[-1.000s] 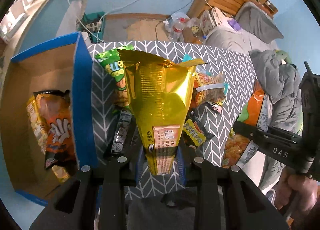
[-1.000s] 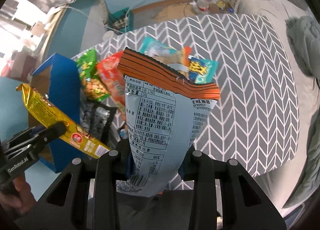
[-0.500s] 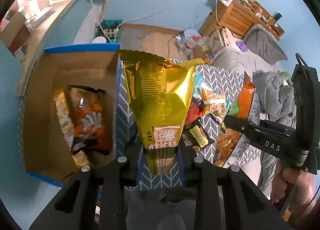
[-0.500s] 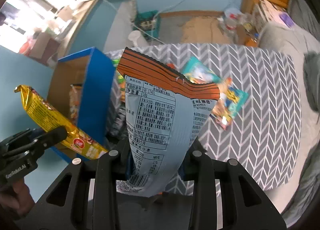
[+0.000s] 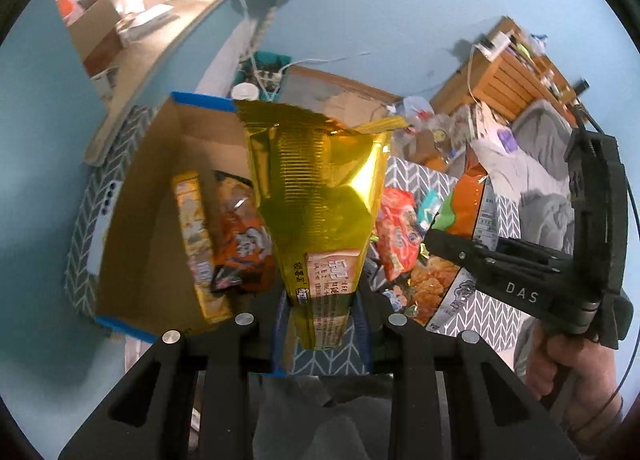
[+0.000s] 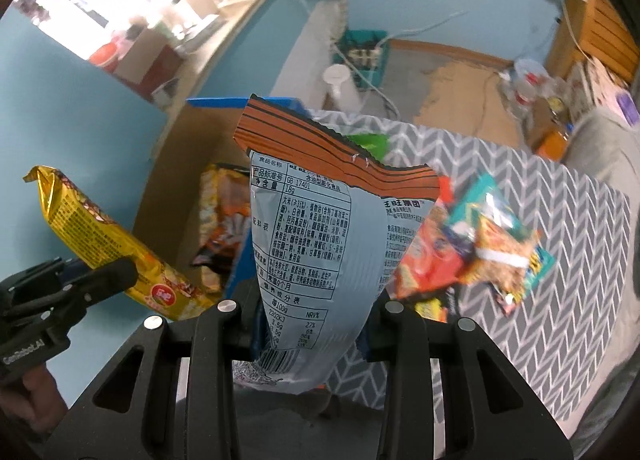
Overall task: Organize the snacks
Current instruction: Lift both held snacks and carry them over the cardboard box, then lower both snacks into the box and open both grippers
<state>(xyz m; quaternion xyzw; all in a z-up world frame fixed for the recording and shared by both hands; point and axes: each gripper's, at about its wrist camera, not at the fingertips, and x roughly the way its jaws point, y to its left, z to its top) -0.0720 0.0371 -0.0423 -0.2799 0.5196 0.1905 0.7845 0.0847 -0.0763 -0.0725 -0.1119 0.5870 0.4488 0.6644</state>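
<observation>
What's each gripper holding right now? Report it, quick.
Left gripper: closed on the gold snack bag.
Right gripper: closed on the pale-blue snack bag.

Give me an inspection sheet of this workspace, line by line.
Surface: grey chevron tablecloth over the table.
Job's things: cardboard box with blue edges, holding an orange packet and a yellow packet; gold packet; pale blue packet.
Clutter: loose snack pile lying on the cloth beside the box.
Grippers: left hand-held gripper shut on the gold packet; right hand-held gripper shut on the pale blue packet.
Cables: white cords running on the floor by a teal crate.
Surroundings: teal walls, wooden rack, grey bedding.
</observation>
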